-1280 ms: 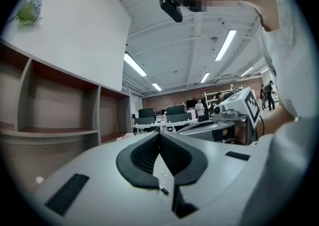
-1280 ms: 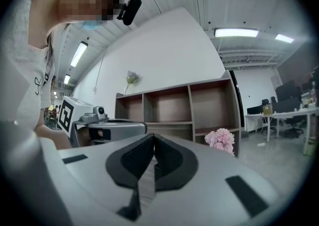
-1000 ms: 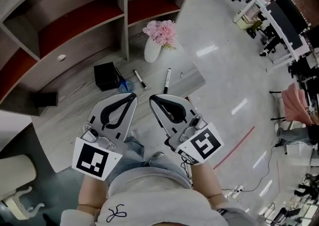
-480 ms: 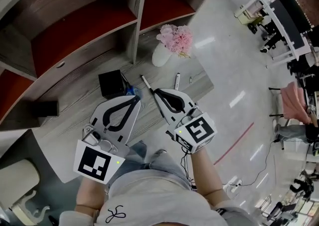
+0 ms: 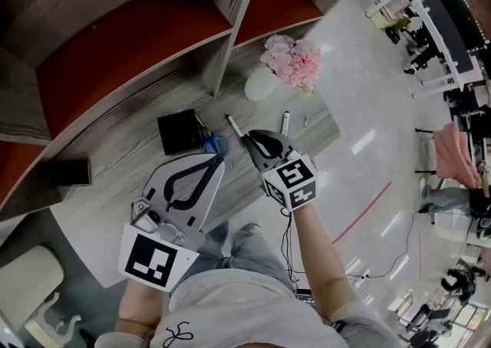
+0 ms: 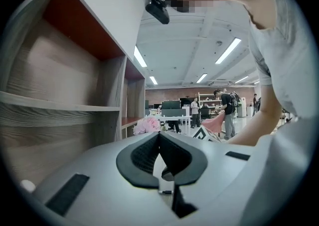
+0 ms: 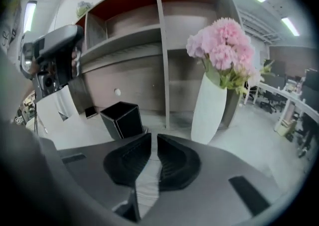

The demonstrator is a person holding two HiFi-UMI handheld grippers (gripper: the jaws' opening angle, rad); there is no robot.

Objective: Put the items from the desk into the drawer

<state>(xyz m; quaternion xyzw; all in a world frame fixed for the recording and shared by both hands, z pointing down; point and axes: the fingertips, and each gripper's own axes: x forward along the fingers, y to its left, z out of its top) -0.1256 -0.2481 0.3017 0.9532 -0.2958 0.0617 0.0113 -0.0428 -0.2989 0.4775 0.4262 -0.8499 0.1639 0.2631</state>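
On the grey wooden desk (image 5: 115,185) lie a black-and-white marker (image 5: 234,126), a second marker (image 5: 285,122) and a small blue item (image 5: 213,142) beside a black open box (image 5: 182,130) (image 7: 122,119). My right gripper (image 5: 250,136) (image 7: 154,136) is shut and empty, its tip just at the near end of the first marker. My left gripper (image 5: 218,157) (image 6: 159,135) is shut with nothing in it, hovering over the desk's front edge close to the blue item. No drawer shows in any view.
A white vase (image 5: 261,83) (image 7: 209,108) of pink flowers (image 5: 293,57) stands at the desk's back right. A dark phone-like slab (image 5: 70,172) lies far left. Shelving with red-brown panels (image 5: 130,40) rises behind the desk. Office floor and desks lie to the right.
My right gripper has reached forward over the desk to the near marker. The left gripper has crept forward a little. Both stay shut.
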